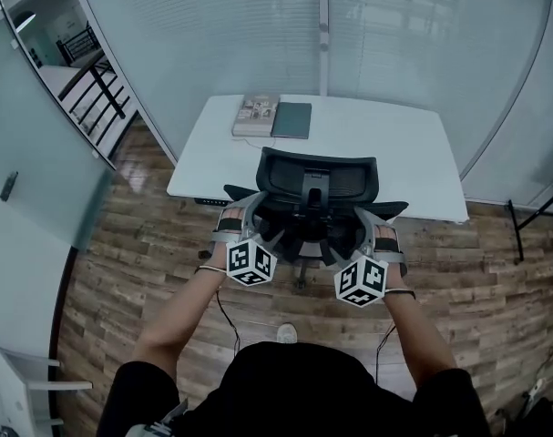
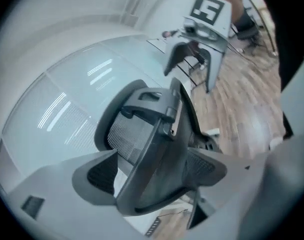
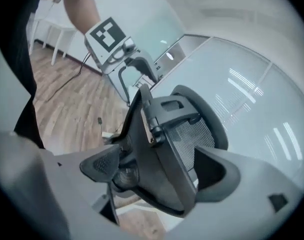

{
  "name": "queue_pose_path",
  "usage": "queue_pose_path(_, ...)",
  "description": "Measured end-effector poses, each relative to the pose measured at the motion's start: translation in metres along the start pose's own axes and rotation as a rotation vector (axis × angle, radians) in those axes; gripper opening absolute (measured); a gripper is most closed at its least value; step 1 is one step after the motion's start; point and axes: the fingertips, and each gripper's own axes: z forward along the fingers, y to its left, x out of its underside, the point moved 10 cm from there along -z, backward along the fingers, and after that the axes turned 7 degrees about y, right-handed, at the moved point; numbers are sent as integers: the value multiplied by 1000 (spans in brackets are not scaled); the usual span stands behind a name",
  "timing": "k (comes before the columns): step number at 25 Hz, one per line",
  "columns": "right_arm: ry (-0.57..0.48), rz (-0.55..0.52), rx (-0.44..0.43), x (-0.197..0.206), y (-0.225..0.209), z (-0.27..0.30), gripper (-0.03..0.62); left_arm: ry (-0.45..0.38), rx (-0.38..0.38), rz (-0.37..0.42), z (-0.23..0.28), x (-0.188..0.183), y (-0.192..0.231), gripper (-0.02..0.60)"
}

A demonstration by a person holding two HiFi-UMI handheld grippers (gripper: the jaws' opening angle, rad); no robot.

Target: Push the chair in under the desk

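Observation:
A black mesh office chair (image 1: 317, 176) stands with its seat under the near edge of the white desk (image 1: 394, 144), its back towards me. My left gripper (image 1: 244, 215) is at the left edge of the backrest and my right gripper (image 1: 374, 226) at the right edge. In the left gripper view the backrest frame (image 2: 141, 119) runs between the jaws of the left gripper (image 2: 154, 174), with a sliver of desk showing beside one pad. In the right gripper view the backrest (image 3: 182, 109) lies between the wide jaws of the right gripper (image 3: 159, 171), and mesh shows next to one pad.
A book (image 1: 256, 115) and a dark notebook (image 1: 291, 120) lie at the desk's far edge. A glass wall (image 1: 258, 25) runs behind the desk. A cable (image 1: 223, 312) trails on the wood floor near my feet. Black stand legs (image 1: 531, 217) are at the right.

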Motion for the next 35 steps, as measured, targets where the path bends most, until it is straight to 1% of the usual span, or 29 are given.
queue_pose_path(2, -57, 124, -8, -4, 3, -20, 454, -80, 2, -205, -20, -2, 4, 445)
queue_pose_path(3, -81, 183, -6, -6, 1, -28, 454, -128, -10, -280, -30, -4, 6, 444)
queue_pose_path(4, -106, 242, -4, -8, -1, -35, 453, -177, -30, -332, -40, -8, 6, 421)
queue_pose_path(6, -170, 369, 1, -10, -8, -50, 435, -257, -70, -423, -59, -14, 5, 343)
queue_pose_path(7, -210, 437, 5, -10, -11, -58, 412, -284, -83, -486, -67, -15, 4, 278)
queue_pose_path(8, -253, 501, 12, -9, -15, -66, 381, -304, -94, -556, -74, -16, 4, 201)
queue_pose_path(10, -327, 597, 37, -8, -23, -80, 304, -331, -110, -687, -83, -18, 4, 93)
queue_pose_path(11, -350, 625, 55, -7, -26, -86, 239, -344, -109, -743, -87, -18, 3, 41)
queue_pose_path(12, -363, 647, 73, -6, -28, -92, 162, -357, -102, -793, -89, -18, 0, 15)
queue_pose_path(13, -367, 668, 90, -4, -28, -95, 95, -368, -89, -835, -90, -18, -4, 14)
queue_pose_path(14, -366, 691, 102, 0, -27, -97, 6, -375, -74, -871, -91, -18, -8, 14)
queue_pose_path(15, -363, 714, 105, 3, -25, -97, 5, -378, -58, -899, -91, -18, -12, 14)
queue_pose_path(17, -356, 751, 102, 8, -21, -99, 3, -378, -31, -928, -92, -19, -19, 14)
queue_pose_path(20, -357, 776, 97, 12, -16, -103, 3, -372, -10, -928, -94, -21, -27, 14)
queue_pose_path(23, -371, 778, 89, 11, -14, -106, 3, -365, 7, -876, -92, -27, -31, 14)
queue_pose_path(25, -377, 768, 91, 9, -13, -107, 3, -369, 1, -846, -92, -33, -31, 15)
queue_pose_path(29, -384, 759, 98, 3, -13, -110, 3, -378, 3, -877, -93, -33, -33, 14)
queue_pose_path(32, -385, 757, 96, 2, -12, -112, 3, -388, 10, -877, -96, -37, -33, 15)
queue_pose_path(35, -381, 767, 96, 3, -11, -112, 3, -389, 12, -911, -96, -41, -34, 15)
